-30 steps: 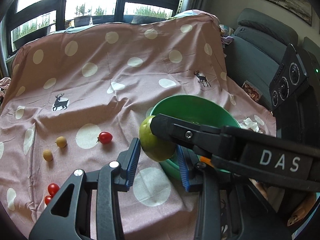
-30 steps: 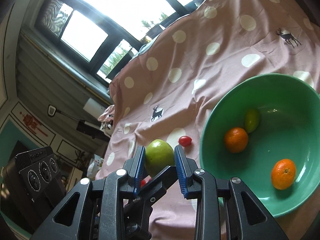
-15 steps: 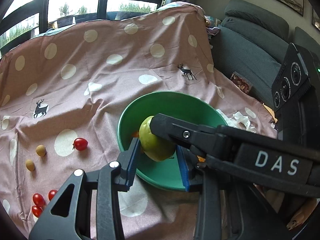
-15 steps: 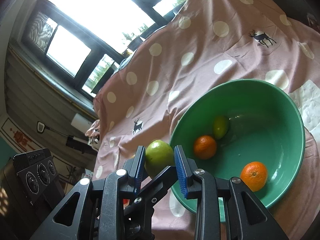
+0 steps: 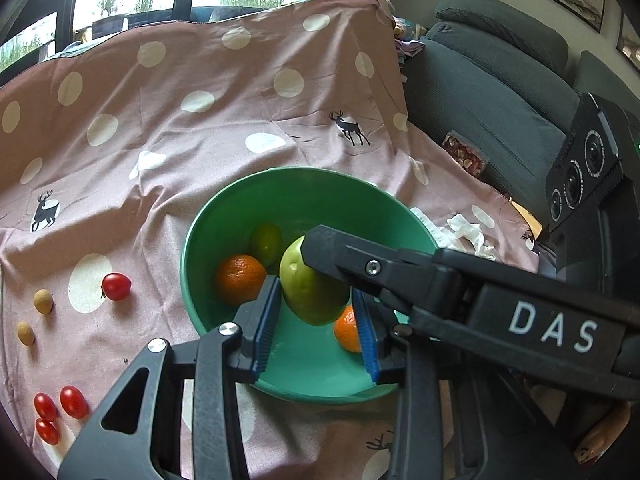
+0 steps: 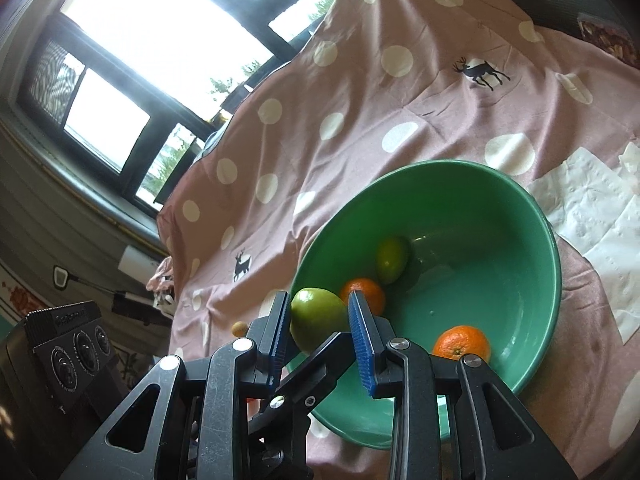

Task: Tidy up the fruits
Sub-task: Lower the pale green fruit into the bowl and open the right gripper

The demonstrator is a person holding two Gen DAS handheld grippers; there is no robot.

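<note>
A green apple is held over the green bowl, and both grippers close in on it. My left gripper has its blue pads at the apple's sides. My right gripper also holds the apple between its pads, its finger crossing the left wrist view. The bowl holds two oranges and a lime. Cherry tomatoes and small yellow fruits lie on the pink cloth at the left.
The table wears a pink polka-dot cloth with deer prints. White paper napkins lie right of the bowl. A grey sofa stands at the right. More cherry tomatoes lie at the lower left.
Both grippers carried the apple rightward from above the cloth beside the bowl to over the bowl's inside. The fruits inside the bowl have come into the left wrist view.
</note>
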